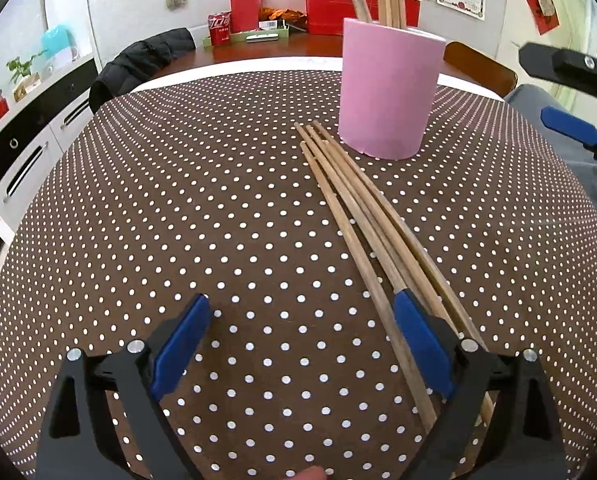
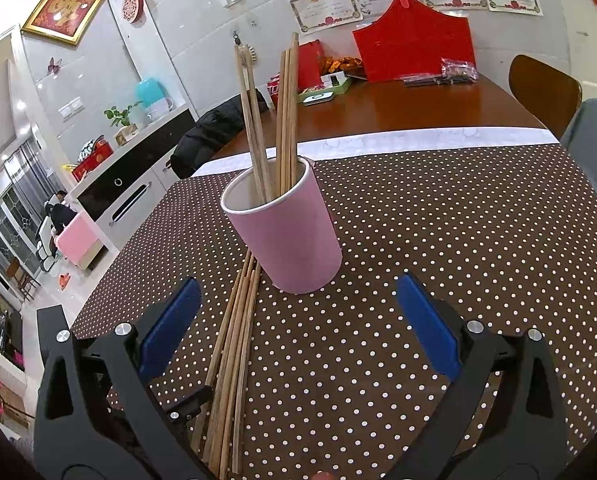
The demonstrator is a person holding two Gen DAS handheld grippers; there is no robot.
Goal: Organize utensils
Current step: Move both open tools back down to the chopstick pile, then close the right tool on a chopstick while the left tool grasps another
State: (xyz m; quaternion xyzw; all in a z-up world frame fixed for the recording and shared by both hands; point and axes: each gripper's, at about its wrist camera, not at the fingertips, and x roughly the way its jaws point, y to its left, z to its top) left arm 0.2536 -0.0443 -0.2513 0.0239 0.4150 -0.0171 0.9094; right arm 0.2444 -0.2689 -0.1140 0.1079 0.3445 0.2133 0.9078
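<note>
Over the bench: both tongs hang above a brown cloth with white polka dots (image 1: 218, 208), which covers the near end of the bench.
Left tongs (image 1: 302, 332): low over the cloth and pointing at the cup, blue pads spread wide with nothing between them; the right-hand pad (image 1: 422, 344) sits over the near ends of the loose chopsticks, and I cannot tell whether it touches them.
Right tongs (image 2: 298, 316): higher up and tilted down toward the cup, pads parted wide and empty; the loose sticks run under the left pad's side of the gap.
Right tongs from the left wrist view: black frame and one blue pad at the far right edge (image 1: 570, 124), well apart from the cup.
Cup: tall pink paper cup with a white inside (image 2: 288, 236), standing upright on the dotted cloth.
In the cup: several long wooden chopsticks (image 2: 286, 120), standing on end and leaning in two bunches against the rim.
On the cloth: a loose bundle of the same wooden chopsticks (image 1: 362, 216), lying flat, far tips just beside the cup's base, near ends fanning out toward the tongs.
</note>
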